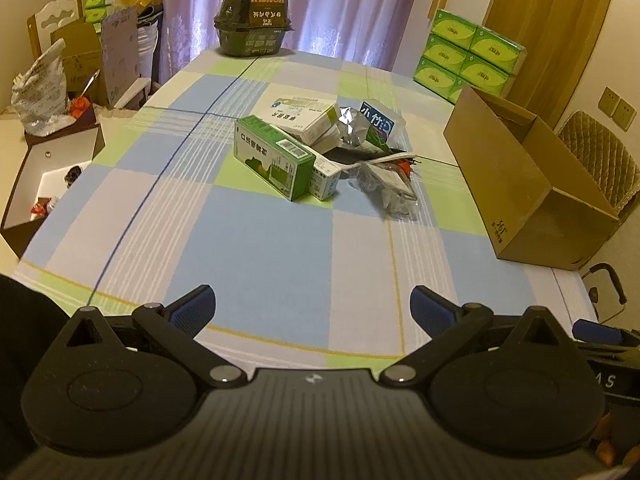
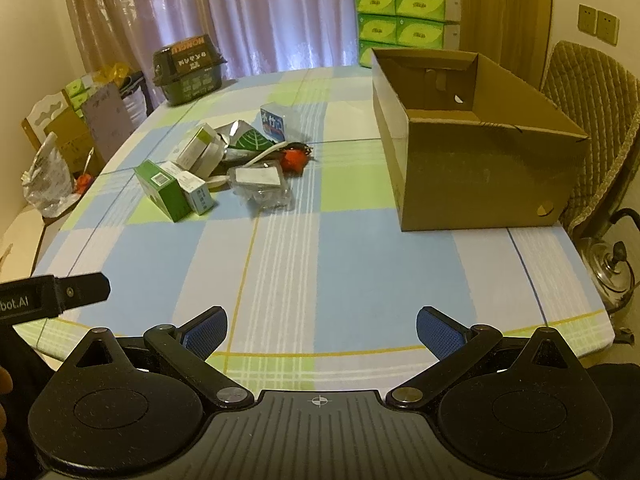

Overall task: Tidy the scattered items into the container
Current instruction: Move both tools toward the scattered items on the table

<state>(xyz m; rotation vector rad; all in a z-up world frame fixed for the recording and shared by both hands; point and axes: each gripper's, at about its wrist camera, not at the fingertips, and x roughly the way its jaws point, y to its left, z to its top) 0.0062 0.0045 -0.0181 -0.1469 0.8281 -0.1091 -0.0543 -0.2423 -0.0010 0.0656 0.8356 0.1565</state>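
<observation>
The worktop [image 2: 360,264] wears a checked cloth of blue, green and white, and both tools hang over its near edge, well apart from everything on it. The cardboard box [image 2: 476,168] stands open-topped on the right side of the cloth, nothing visible inside it from the right wrist view. At the far edge sits a dark tub [image 1: 252,24] before the purple curtain [image 1: 320,4], and green tissue packs [image 2: 400,20] are stacked behind the box. The scattered things lie in one heap [image 1: 324,148] near the middle, left of the box and apart from it: a green carton [image 1: 274,158] on its side nearest the left, white cartons [image 1: 304,114] piled behind it and touching it, a crumpled foil pouch [image 2: 244,140], a blue-and-white packet [image 2: 273,122], a clear plastic pack [image 2: 262,186] on the near right of the heap, and something small and red [image 2: 294,160] beside it. The left tool [image 1: 312,306] stands wide, holding nothing; the right tool [image 2: 322,330] is likewise spread wide with nothing between its blue pads [image 2: 438,334]
</observation>
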